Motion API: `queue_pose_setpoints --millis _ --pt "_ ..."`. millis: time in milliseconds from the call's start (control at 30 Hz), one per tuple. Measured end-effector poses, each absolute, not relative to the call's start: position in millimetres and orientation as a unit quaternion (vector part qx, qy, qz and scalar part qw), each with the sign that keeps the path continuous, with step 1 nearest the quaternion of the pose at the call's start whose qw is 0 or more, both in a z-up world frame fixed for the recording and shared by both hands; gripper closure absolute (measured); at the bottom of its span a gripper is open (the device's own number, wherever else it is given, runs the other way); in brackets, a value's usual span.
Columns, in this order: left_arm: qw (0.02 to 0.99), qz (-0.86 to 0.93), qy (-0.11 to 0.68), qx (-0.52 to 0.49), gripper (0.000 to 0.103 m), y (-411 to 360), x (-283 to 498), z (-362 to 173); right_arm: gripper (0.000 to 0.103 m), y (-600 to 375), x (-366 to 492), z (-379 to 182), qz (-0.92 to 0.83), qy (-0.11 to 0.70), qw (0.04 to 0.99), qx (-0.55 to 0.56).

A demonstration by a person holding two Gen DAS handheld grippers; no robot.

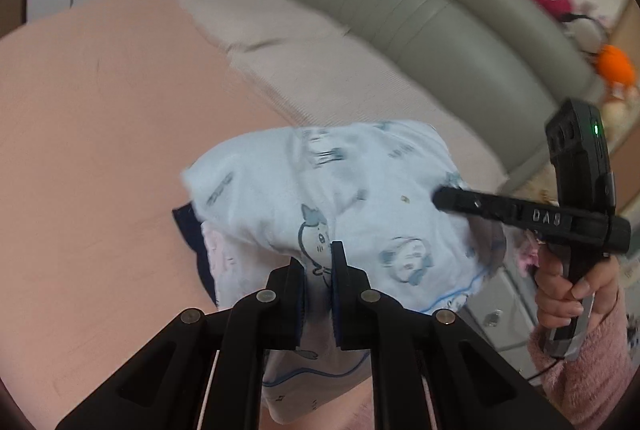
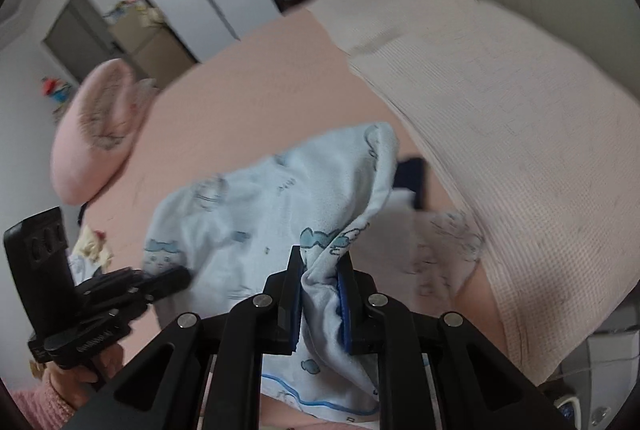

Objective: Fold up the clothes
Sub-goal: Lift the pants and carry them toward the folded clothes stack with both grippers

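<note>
Pink bed sheet (image 1: 100,118) fills most of both views, smooth matte cotton, flat. Along its far edge lies a beige waffle-weave blanket (image 2: 500,118), gridded texture, spread out, running toward the grey padded headboard (image 1: 400,2), ribbed leather-look. A rounded pink pillow (image 2: 96,134) sits at the bed's far left corner as the right wrist view shows it

Task thing: light blue garment (image 1: 360,190), thin soft knit with cartoon animal prints and darker blue piping at the hem, held up off the sheet mid-bed, draped and creased, not lying flat. Under it on the sheet other clothing shows: a dark navy piece (image 1: 192,230) and a pale pink piece (image 1: 216,258), whether these are folded already can't be told

Left gripper (image 1: 318,262) is clamped on a pinch of the blue fabric between its blue-padded black fingers. Right gripper (image 2: 320,270) likewise squeezes a bunched fold of the same garment. Each gripper also shows in the other's view, reaching into the cloth, held by a hand (image 1: 568,290) in a fuzzy pink sleeve (image 1: 588,370)

Progress, as a judgement: a fold looks in hand, the garment is lifted by two points, blur suggests motion. No neat finished shape for this piece yet, it needs laying down and squaring off
</note>
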State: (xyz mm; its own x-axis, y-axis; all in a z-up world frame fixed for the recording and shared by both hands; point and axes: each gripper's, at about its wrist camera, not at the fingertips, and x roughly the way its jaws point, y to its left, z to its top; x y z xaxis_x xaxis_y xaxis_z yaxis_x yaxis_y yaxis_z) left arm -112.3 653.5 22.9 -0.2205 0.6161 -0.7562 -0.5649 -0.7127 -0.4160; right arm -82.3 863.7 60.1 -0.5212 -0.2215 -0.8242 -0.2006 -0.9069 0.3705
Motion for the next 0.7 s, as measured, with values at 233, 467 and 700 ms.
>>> queue_pose_setpoints --millis 233,467,700 --pt "0.347 0.778 -0.014 -0.523 0.09 665 -128 -35 0.087 897 -105 -45 -0.814 -0.272 -0.014 0.514" --pt "0.327 0.833 0.027 -0.445 0.089 630 -106 35 0.084 884 -85 0 -0.866 -0.193 -0.049 0.458" --pt "0.392 0.807 0.228 -0.377 0.085 720 -108 11 0.084 861 -83 25 -0.896 -0.124 -0.057 0.422"
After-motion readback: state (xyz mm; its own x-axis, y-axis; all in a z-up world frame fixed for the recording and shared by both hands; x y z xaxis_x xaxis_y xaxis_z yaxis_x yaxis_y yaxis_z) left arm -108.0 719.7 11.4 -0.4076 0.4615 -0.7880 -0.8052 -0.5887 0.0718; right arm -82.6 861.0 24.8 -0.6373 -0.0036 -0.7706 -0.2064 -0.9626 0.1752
